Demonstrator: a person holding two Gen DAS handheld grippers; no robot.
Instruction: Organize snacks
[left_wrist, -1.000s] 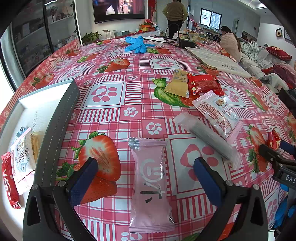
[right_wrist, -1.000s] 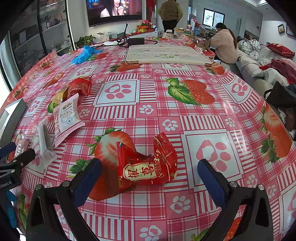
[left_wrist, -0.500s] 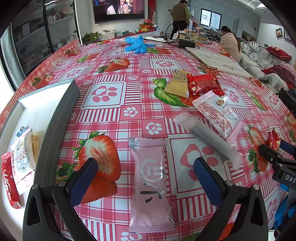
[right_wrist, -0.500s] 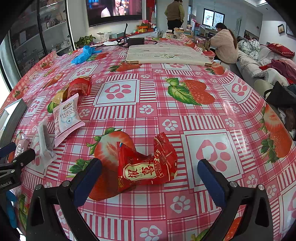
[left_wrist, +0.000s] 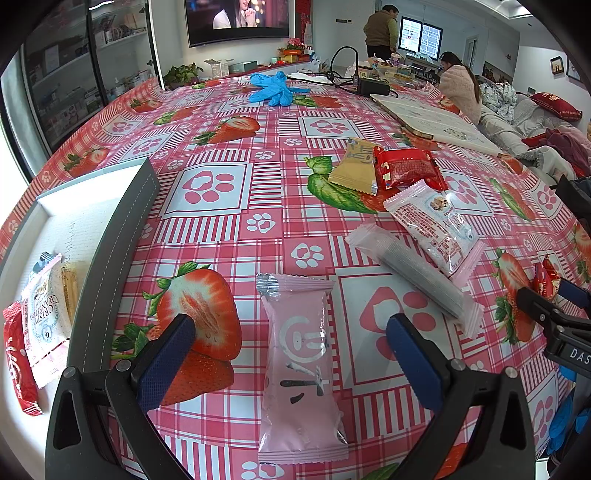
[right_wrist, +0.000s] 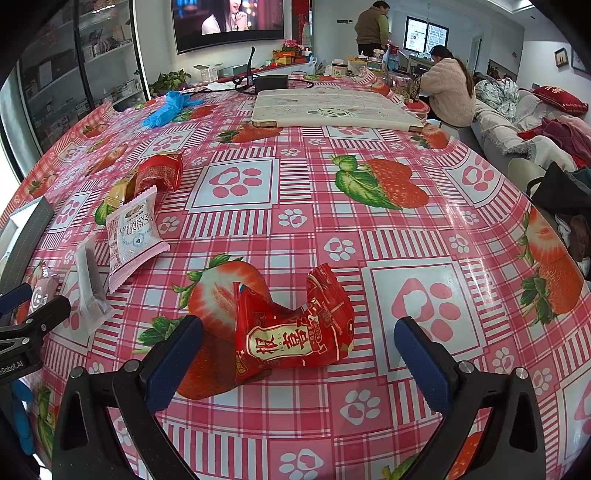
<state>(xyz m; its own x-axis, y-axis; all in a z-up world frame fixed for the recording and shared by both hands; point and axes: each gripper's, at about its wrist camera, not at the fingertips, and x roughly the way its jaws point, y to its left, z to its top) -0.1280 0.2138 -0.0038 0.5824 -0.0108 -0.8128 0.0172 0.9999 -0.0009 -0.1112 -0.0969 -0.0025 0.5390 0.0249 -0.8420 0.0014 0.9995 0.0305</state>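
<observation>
Left tongs (left_wrist: 290, 328): we see them spread wide, holding nothing, with the pink packet (left_wrist: 301, 365) lying flat on the worktop (left_wrist: 221, 192) between the two pads.
Long axis: the pink packet runs straight away from us, along the tongs' line of sight, so the pads would close across its narrow width.
Right tongs (right_wrist: 297, 332): likewise spread and empty, straddling a crumpled red packet (right_wrist: 291, 328), whose length lies crosswise between the pads.
Nearer hand: we judge the left the nearer to the tray (left_wrist: 122, 236), which sits just to its left and already holds several packets.
Loose snacks: more packets lie farther out, between the two tongs.
Change: against the earlier frames we find nothing on the worktop shifted; both tongs hover as before.
</observation>
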